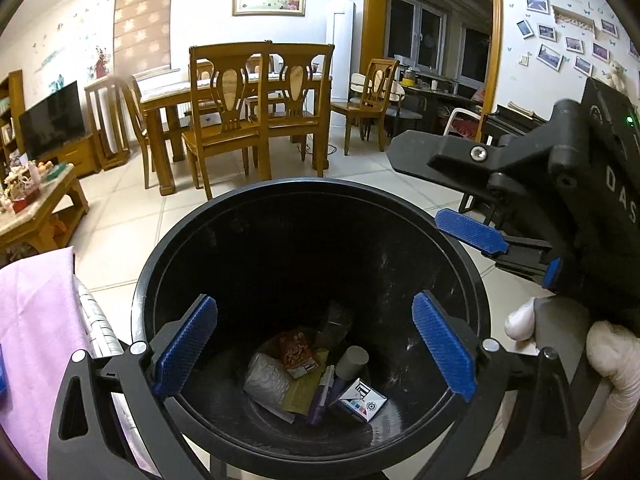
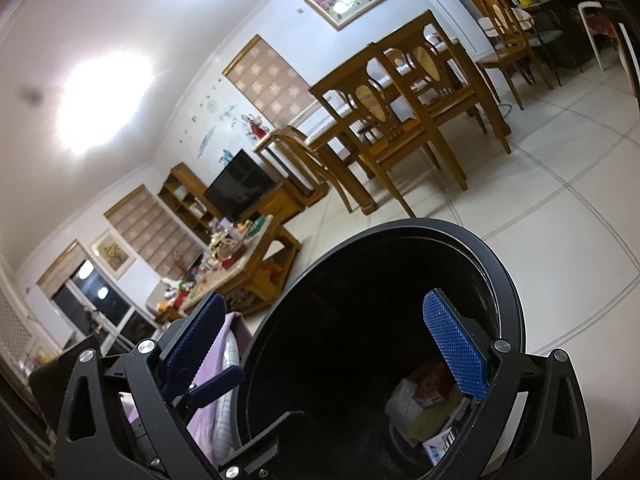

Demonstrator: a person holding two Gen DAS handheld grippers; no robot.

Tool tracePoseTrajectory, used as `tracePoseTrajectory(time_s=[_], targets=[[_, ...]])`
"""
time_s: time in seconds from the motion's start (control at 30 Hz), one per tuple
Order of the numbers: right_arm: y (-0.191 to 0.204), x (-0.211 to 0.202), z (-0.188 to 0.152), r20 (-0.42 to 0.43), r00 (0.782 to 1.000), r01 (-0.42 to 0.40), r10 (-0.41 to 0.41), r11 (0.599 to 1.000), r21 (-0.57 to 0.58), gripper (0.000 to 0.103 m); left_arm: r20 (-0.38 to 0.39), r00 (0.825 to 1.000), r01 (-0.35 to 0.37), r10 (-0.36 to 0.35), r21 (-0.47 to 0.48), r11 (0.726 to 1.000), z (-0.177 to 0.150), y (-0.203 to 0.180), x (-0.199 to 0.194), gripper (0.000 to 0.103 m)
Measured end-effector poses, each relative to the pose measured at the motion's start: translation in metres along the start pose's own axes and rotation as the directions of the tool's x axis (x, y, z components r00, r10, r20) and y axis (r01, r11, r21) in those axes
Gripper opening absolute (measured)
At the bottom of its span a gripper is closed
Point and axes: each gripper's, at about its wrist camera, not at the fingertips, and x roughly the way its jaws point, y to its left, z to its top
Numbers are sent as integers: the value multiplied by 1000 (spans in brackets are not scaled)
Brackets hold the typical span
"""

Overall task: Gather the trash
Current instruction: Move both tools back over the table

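- Both jaws stand wide apart, empty: left gripper (image 1: 316,350) poised above the black bin (image 1: 472,280), right gripper (image 2: 324,344) straddling its rim.
- Trash (image 1: 312,380) lies on the bin's bottom: wrappers, a small carton (image 1: 362,400).
- Judging by that, both have probably let go to drop items.

Left gripper (image 1: 314,354) and right gripper (image 2: 326,350) share one look: matte black angular frames with triangular cutouts, silver round screws, blue cross-hatched finger pads (image 1: 444,350). A white-gloved hand (image 1: 612,356) grips a grey handle.
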Motion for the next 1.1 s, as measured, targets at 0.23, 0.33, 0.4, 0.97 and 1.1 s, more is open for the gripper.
tracePoseTrajectory(time_s=[0.23, 0.33, 0.4, 0.97, 1.1], targets=[[-3, 0, 1, 4, 1000, 6, -6, 1000, -1, 98, 3, 1000, 3, -3, -12, 1000, 0, 2, 1, 98], [-1, -3, -1, 8, 1000, 8, -8, 1000, -2, 98, 6, 1000, 9, -9, -23, 1000, 0, 4, 0, 98], [-1, -3, -1, 7, 1000, 9, -9, 1000, -4, 98, 15, 1000, 19, -18, -39, 999, -1, 7, -4, 98], [43, -9, -6, 13, 1000, 6, -5, 997, -74, 98, 82, 996, 52, -37, -196, 979, -5, 56, -60, 98], [63, 0, -9, -7, 1000, -18, 17, 995, -99, 98, 92, 996, 16, 3, -211, 977, -14, 75, -82, 98]])
